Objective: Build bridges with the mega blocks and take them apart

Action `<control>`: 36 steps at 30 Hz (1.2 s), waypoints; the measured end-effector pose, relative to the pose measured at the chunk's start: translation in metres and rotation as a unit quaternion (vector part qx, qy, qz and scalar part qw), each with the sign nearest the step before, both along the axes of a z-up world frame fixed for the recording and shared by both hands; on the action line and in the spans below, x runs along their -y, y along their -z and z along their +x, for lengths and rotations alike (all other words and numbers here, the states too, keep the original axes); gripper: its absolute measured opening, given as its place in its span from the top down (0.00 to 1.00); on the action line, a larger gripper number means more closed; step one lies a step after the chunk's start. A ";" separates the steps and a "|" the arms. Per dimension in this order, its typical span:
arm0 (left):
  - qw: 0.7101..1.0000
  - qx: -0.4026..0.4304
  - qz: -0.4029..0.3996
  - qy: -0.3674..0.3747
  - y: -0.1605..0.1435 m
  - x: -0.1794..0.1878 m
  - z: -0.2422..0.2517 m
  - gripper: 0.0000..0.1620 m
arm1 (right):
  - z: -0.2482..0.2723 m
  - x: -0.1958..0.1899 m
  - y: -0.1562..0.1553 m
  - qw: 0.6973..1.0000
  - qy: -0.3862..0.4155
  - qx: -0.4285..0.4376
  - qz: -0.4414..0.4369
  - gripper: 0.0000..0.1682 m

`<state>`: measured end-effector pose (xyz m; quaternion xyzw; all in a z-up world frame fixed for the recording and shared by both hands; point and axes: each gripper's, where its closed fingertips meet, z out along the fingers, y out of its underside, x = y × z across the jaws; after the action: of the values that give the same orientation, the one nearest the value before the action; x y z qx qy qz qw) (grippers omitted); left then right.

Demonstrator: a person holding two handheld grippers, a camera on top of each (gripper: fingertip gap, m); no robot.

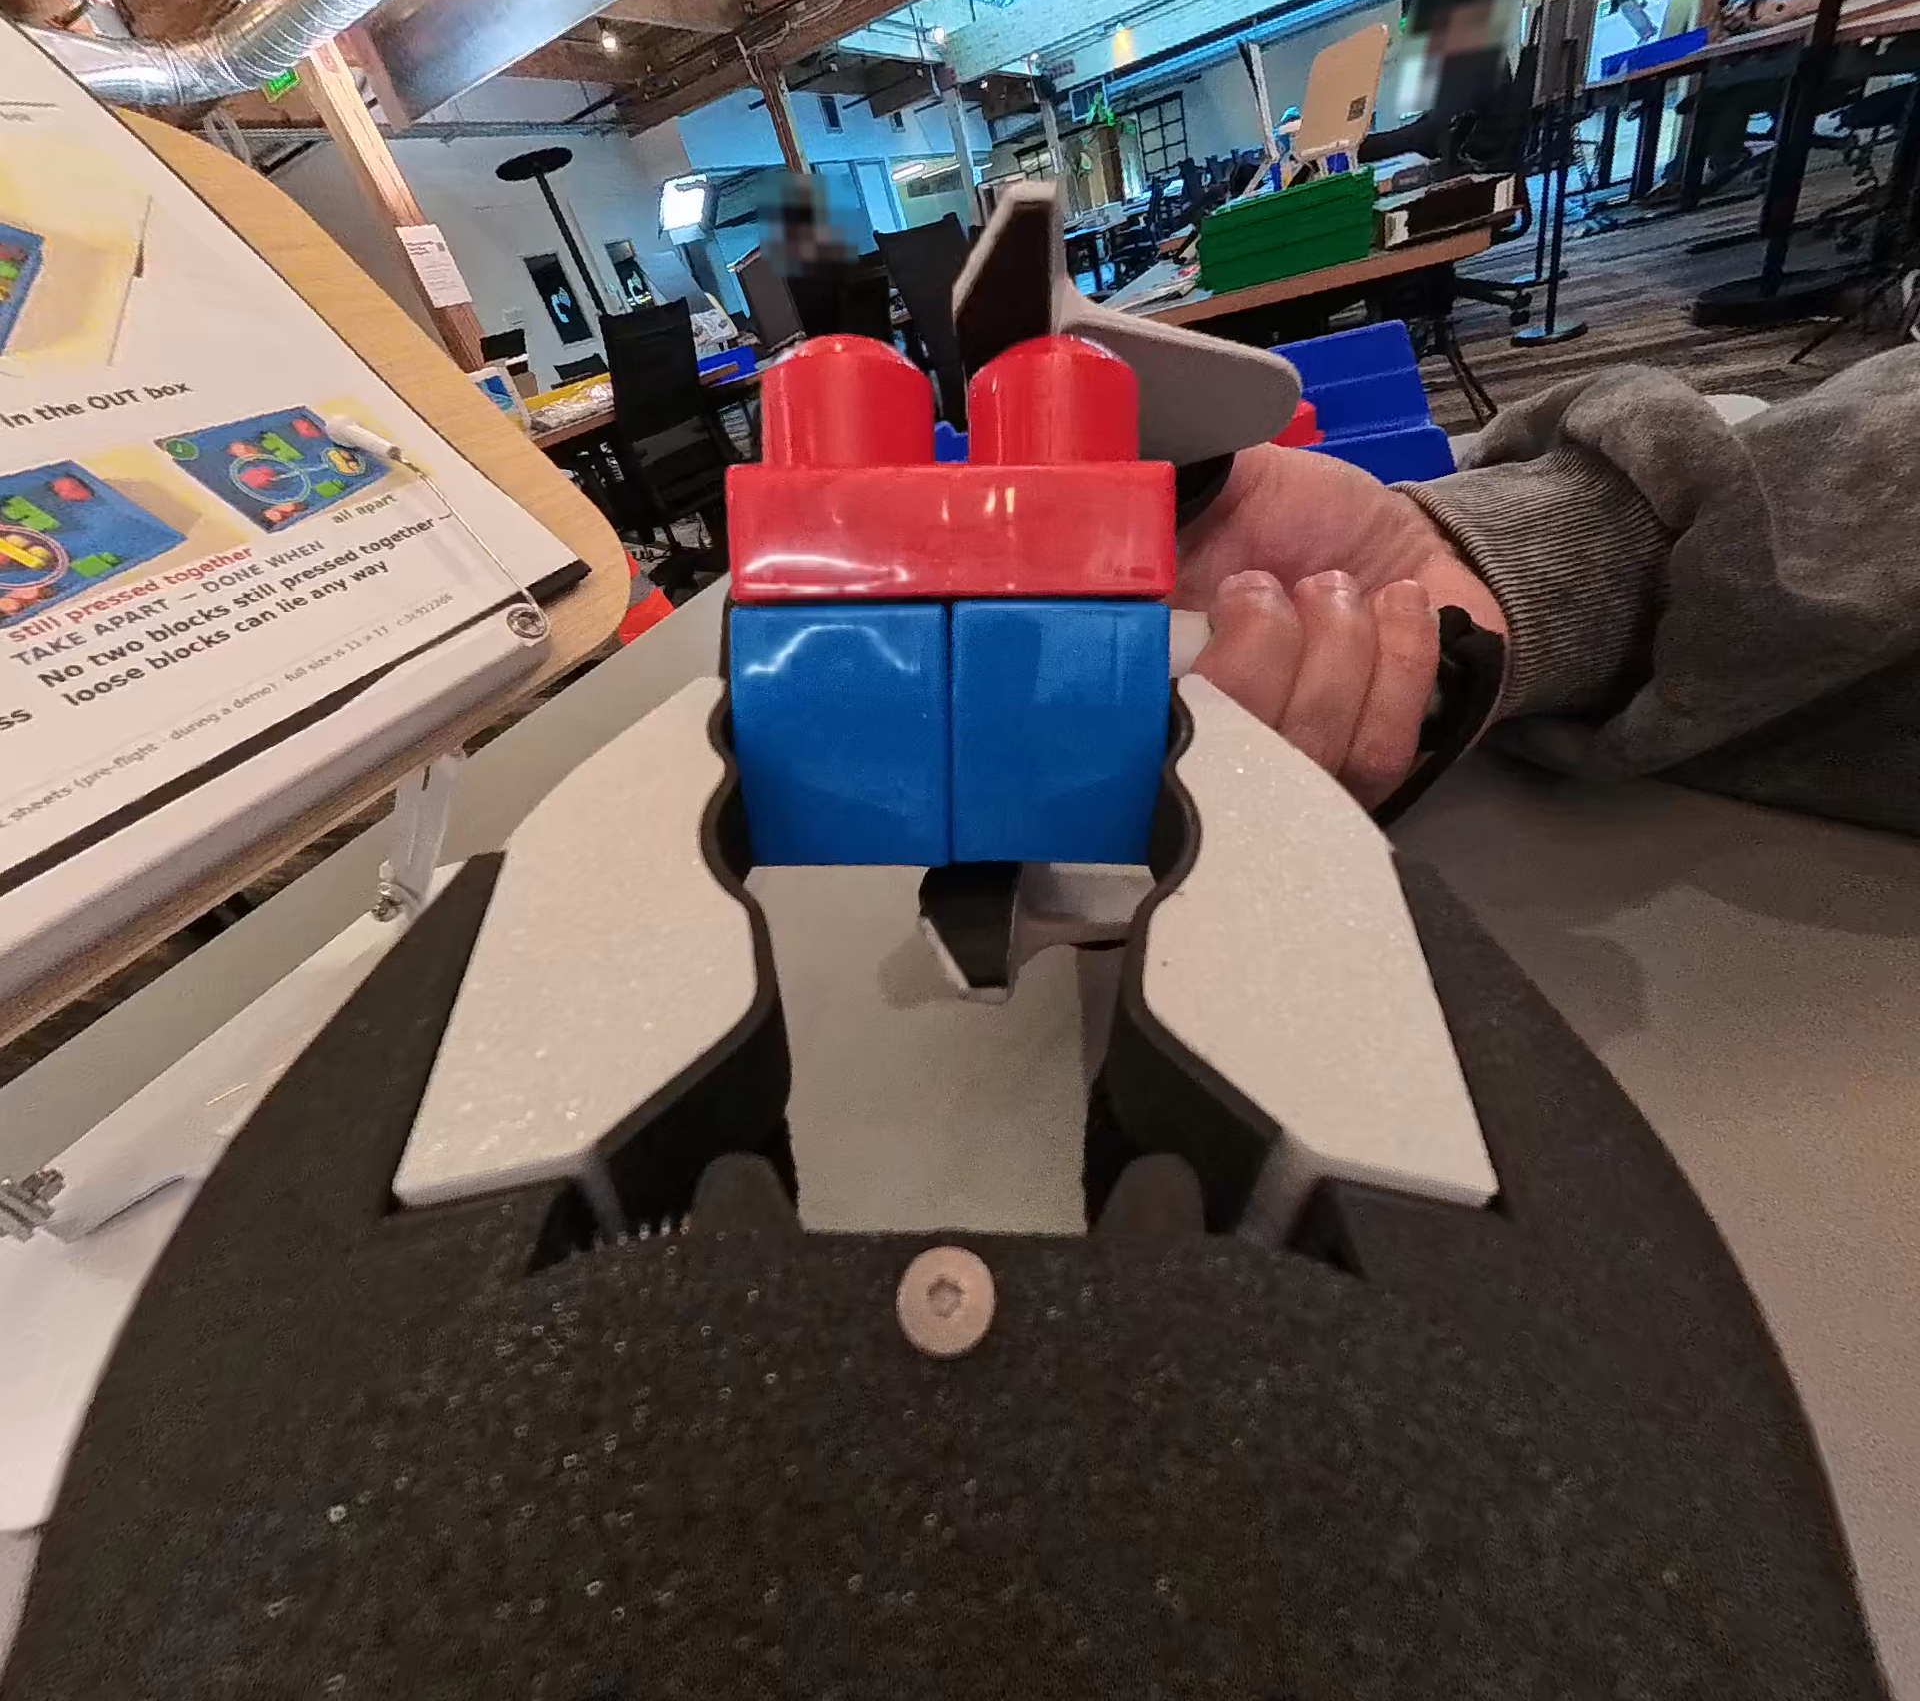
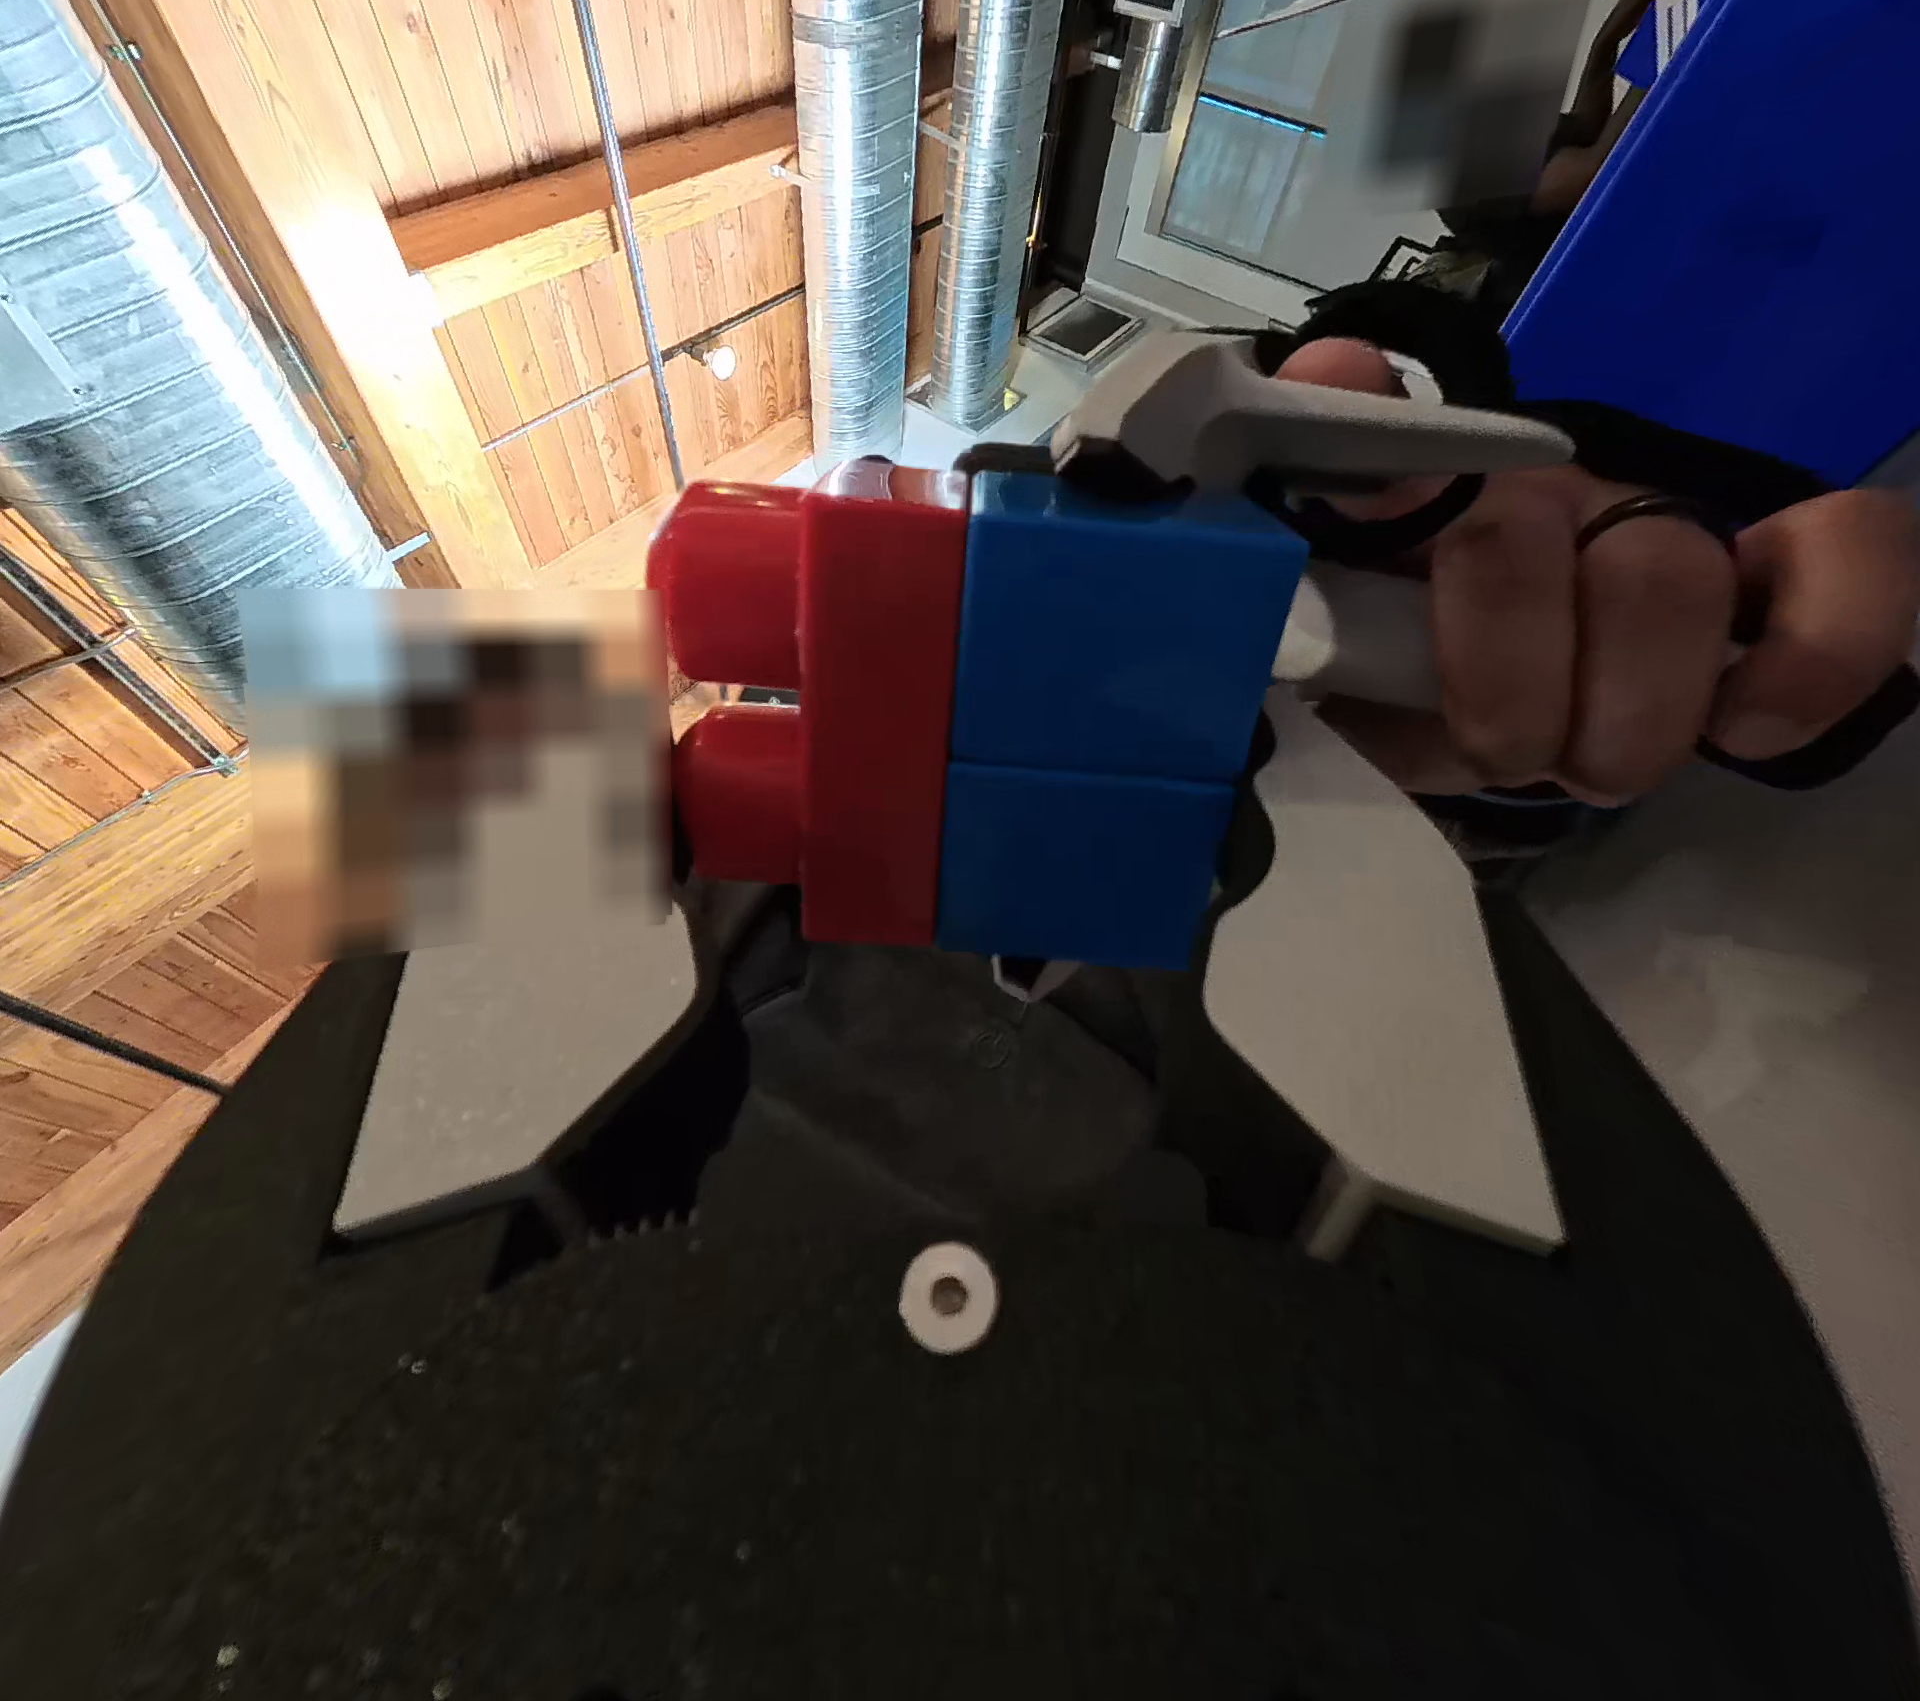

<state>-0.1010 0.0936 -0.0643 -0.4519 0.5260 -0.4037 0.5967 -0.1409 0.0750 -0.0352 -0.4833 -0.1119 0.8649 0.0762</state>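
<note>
Here we have both grippers on one small stack, held up off the table. Our left gripper (image 1: pixel 951 737) is clamped on the two blue blocks (image 1: pixel 951 732), steadying them. Our right gripper (image 2: pixel 961 804) spans the stack from red block (image 2: pixel 878 706) to blue blocks, likely bracing to pry the red one off, though we cannot tell whether it grips. An instruction sheet (image 1: pixel 208 529) stands left of the left gripper; a blue bin (image 2: pixel 1745 197) sits right of the right one.

A pale grey desk (image 1: pixel 1662 976) carries a grey-sleeved forearm (image 1: pixel 1704 571) resting along its right side — and, at left, a tilted instruction board's stand (image 1: pixel 416 830).
</note>
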 end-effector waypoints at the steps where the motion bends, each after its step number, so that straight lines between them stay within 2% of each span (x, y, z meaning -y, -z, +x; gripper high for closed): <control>1: 1.000 -0.002 0.000 -0.003 0.001 -0.001 0.000 0.54 | 0.000 -0.001 0.001 1.000 0.004 0.002 0.000 0.40; 6: 0.999 -0.019 0.014 -0.033 0.003 -0.009 -0.002 0.54 | -0.004 -0.011 0.002 0.998 0.051 0.024 -0.001 0.38; 9: 0.998 -0.022 0.025 -0.047 0.004 -0.012 -0.005 0.54 | -0.003 -0.016 0.004 0.992 0.101 0.065 0.029 0.39; 11: 0.998 -0.022 0.022 -0.055 0.004 -0.017 -0.008 0.54 | 0.000 -0.019 0.005 0.984 0.134 0.107 0.057 0.35; 13: 0.996 -0.031 0.022 -0.079 0.007 -0.026 -0.012 0.54 | 0.004 -0.024 0.011 0.963 0.174 0.178 0.103 0.34; 15: 0.991 -0.063 0.038 -0.114 0.017 -0.036 -0.014 0.54 | 0.009 -0.033 0.023 0.925 0.218 0.274 0.145 0.37; 18: 0.974 -0.128 0.090 -0.167 0.036 -0.048 -0.013 0.54 | 0.023 -0.051 0.041 0.834 0.285 0.418 0.223 0.46; 20: 0.964 -0.162 0.116 -0.178 0.047 -0.049 -0.010 0.54 | 0.023 -0.052 0.046 0.816 0.282 0.447 0.233 0.53; 22: 0.961 -0.175 0.131 -0.170 0.053 -0.044 -0.005 0.54 | 0.024 -0.053 0.055 0.808 0.273 0.469 0.229 0.68; 24: 0.960 -0.174 0.141 -0.169 0.052 -0.041 -0.003 0.54 | 0.023 -0.050 0.066 0.806 0.252 0.487 0.224 0.76; 25: 0.960 -0.178 0.139 -0.167 0.054 -0.041 -0.003 0.54 | 0.021 -0.048 0.069 0.811 0.241 0.487 0.218 0.78; 29: 0.962 -0.180 0.120 -0.169 0.057 -0.039 -0.003 0.54 | 0.024 -0.049 0.069 0.797 0.245 0.503 0.229 0.78; 32: 0.957 -0.174 0.106 -0.205 0.045 -0.039 -0.017 0.47 | 0.038 -0.050 0.053 0.784 0.275 0.506 0.233 0.78; 34: 0.966 -0.136 0.043 -0.215 0.032 -0.033 -0.028 0.49 | 0.050 -0.044 0.032 0.781 0.294 0.498 0.237 0.78; 36: 0.973 -0.105 -0.053 -0.198 0.028 -0.022 -0.037 0.47 | 0.069 -0.036 0.005 0.757 0.328 0.504 0.255 0.78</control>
<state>-0.1380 0.1159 -0.0919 -0.6184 0.4636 -0.2548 0.5812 -0.0721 0.1107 -0.0398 -0.8189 -0.1851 0.3580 0.4087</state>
